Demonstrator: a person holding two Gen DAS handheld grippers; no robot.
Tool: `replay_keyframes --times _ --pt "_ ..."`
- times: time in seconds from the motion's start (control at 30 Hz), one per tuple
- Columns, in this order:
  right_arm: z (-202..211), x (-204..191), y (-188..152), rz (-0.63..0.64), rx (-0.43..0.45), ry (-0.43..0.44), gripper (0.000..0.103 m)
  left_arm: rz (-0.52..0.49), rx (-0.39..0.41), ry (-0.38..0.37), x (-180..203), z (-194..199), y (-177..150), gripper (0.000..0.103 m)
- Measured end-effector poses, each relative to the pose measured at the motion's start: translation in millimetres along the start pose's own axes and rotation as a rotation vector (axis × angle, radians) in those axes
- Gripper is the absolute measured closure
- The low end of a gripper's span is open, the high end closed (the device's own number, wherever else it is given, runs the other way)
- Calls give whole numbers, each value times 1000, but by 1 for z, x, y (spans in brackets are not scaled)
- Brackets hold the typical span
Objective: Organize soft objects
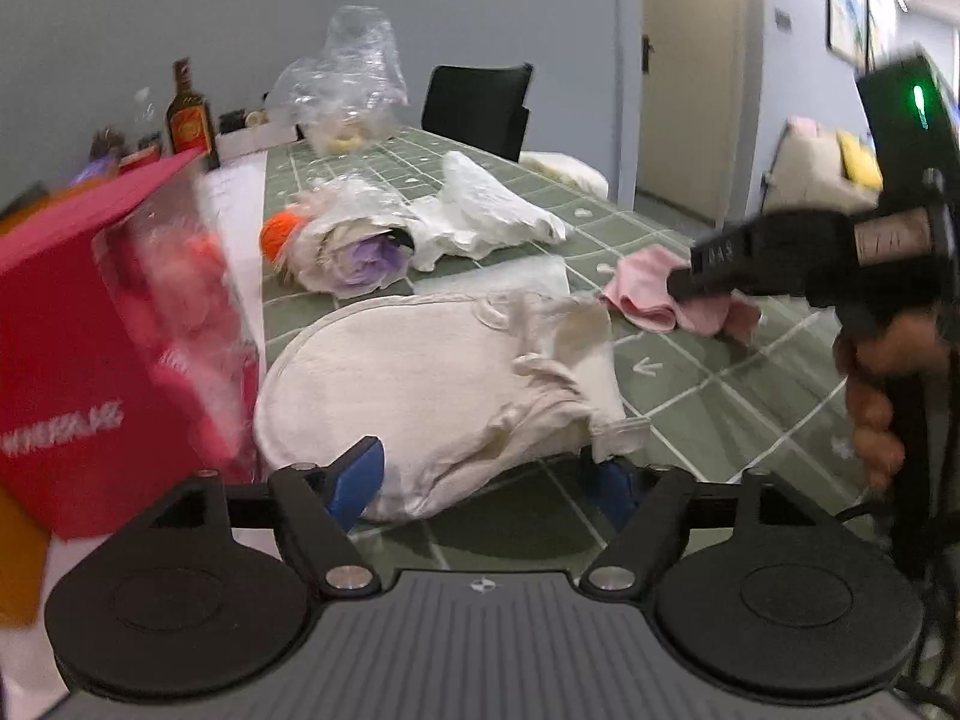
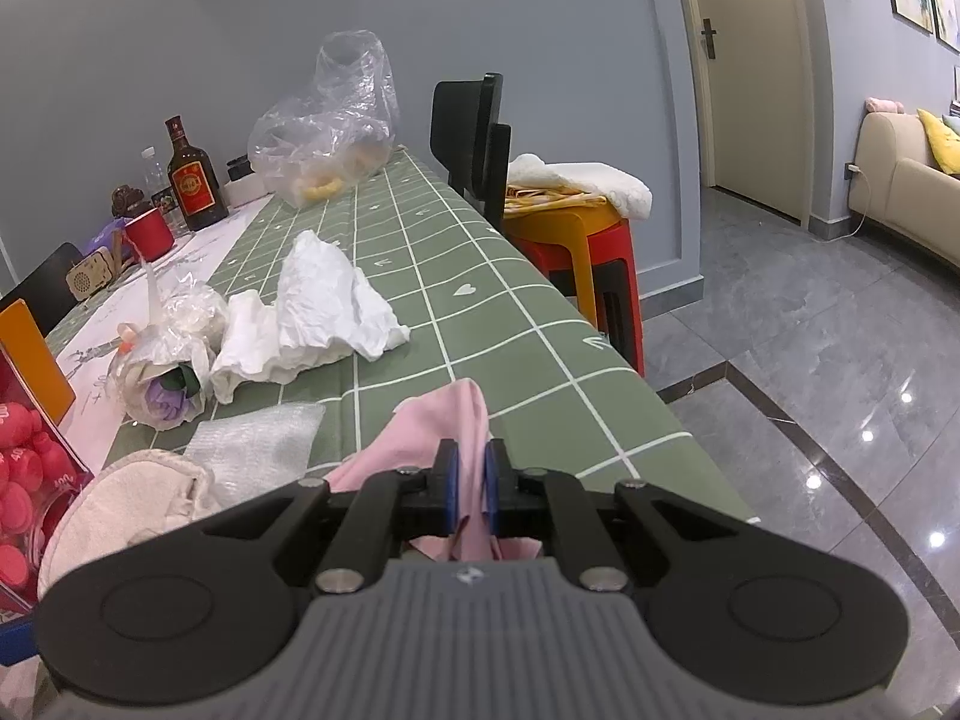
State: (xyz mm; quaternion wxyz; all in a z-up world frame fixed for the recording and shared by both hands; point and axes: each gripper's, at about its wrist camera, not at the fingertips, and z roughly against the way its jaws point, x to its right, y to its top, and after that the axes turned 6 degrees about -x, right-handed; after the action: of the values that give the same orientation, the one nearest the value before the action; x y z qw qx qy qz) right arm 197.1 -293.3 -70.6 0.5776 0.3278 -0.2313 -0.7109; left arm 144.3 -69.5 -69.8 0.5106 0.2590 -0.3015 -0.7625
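A cream cloth bag (image 1: 420, 372) lies crumpled on the green checked tablecloth (image 1: 660, 372), and its near end reaches between the fingers of my left gripper (image 1: 487, 459). That gripper stands open, its blue pads wide apart on either side of the cloth. My right gripper (image 2: 471, 450) is shut on a pink cloth (image 2: 432, 420), a fold of which is pinched between its blue pads. In the left wrist view the right gripper (image 1: 684, 279) rests on the pink cloth (image 1: 642, 294) to the right of the cream bag (image 2: 120, 504).
A red box (image 1: 90, 360) with a clear window stands at the left. Behind lie a wrapped flower bundle (image 1: 348, 246), crumpled white cloth (image 1: 480, 210), a bubble-wrap sheet (image 2: 258, 438), a plastic bag (image 1: 354, 84) and a bottle (image 1: 189, 114). The table edge (image 2: 600, 354) drops off at the right, by a stool (image 2: 576, 240).
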Motion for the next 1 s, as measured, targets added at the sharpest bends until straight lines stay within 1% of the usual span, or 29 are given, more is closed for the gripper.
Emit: replay_keyframes --times 0.1,0.13,0.17,0.2,0.3,0.37,0.43,0.5,0.6,0.7,0.77,0.83,0.9,0.93,0.97,1.0 --pt "0 1 0 -4 0 4 95 -22 12 51 5 -4 2 15" --pt "0 1 0 -3 0 3 95 -24 19 62 6 -4 3 17" --pt "0 1 0 0 0 2 95 -21 31 54 5 -4 3 21" --pt "0 1 0 3 0 2 94 -14 48 32 2 -2 2 22" --pt "0 -1 0 12 0 0 92 9 141 -38 -4 9 0 22" --pt "0 -1 0 11 0 1 92 33 164 -56 -8 13 0 22" --pt "0 -1 0 8 0 2 92 65 159 -88 -14 11 1 22" --pt "0 -1 0 5 0 6 92 119 152 -108 -21 9 2 22" --pt "0 -1 0 5 0 6 92 185 109 -111 -30 1 4 22" --pt "0 -1 0 5 0 7 92 179 77 -128 -30 -2 4 21" --pt "0 -1 0 6 0 6 92 159 71 -108 -26 -2 5 21" --pt "0 -2 0 9 0 7 92 158 84 -79 -23 -1 6 21" --pt "0 -1 0 7 0 10 91 174 98 -78 -24 0 6 21" --pt "0 -1 0 5 0 11 91 187 98 -83 -26 -1 6 24" --pt "0 0 0 5 0 12 91 206 96 -89 -28 -2 6 34" --pt "0 0 0 6 0 11 91 223 86 -98 -31 -3 6 40"
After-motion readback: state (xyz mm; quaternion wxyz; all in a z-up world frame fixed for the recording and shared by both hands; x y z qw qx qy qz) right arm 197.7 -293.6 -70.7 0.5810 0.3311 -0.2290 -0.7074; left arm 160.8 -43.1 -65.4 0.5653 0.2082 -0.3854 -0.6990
